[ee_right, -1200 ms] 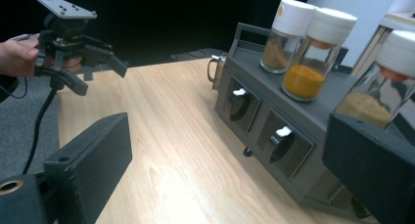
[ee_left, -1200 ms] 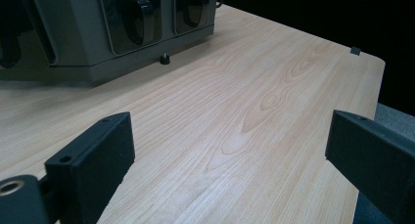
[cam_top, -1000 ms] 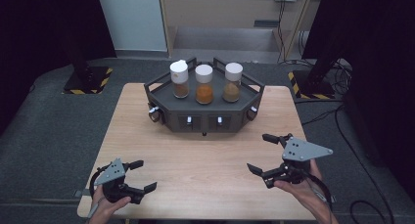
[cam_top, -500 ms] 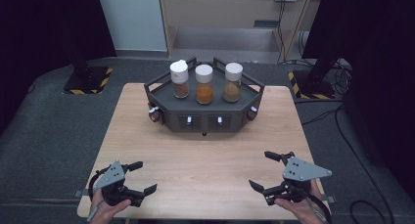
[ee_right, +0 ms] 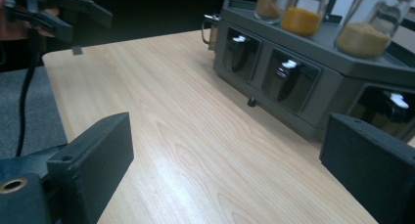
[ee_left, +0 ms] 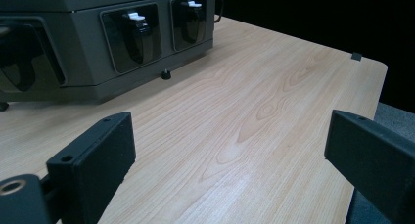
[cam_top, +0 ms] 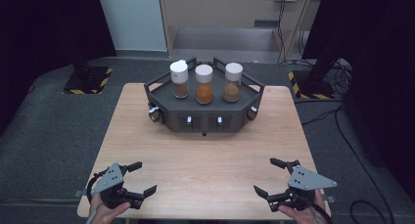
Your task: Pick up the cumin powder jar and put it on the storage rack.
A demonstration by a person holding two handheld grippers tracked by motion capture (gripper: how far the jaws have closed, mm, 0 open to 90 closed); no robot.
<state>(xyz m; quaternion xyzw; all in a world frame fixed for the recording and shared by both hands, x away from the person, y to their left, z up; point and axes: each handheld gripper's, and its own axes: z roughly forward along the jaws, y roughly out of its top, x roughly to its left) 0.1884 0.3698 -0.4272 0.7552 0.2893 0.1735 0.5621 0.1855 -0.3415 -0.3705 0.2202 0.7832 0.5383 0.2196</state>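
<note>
A dark six-sided rack (cam_top: 205, 117) stands at the back middle of the wooden table (cam_top: 205, 160). On top of it are three white-lidded jars of spice: brown (cam_top: 179, 79), orange (cam_top: 204, 84) and tan (cam_top: 232, 82). My left gripper (cam_top: 144, 177) hovers low over the table's near left corner, open, with nothing between its jaws. In the left gripper view the jaws (ee_left: 230, 155) frame bare wood, with the rack (ee_left: 98, 43) to the upper left. My right gripper (cam_top: 265, 175) is open and holds nothing at the near right corner. In the right gripper view it (ee_right: 225, 160) faces the rack (ee_right: 303, 77).
The rack's front faces carry small white toggle switches (cam_top: 189, 120). The left gripper (ee_right: 54, 11) and its cable appear far off in the right gripper view. Stands with striped bases (cam_top: 88, 79) and cables (cam_top: 337, 67) sit on the floor beside the table.
My right gripper has come down and back toward the table's near edge. The left gripper has barely moved.
</note>
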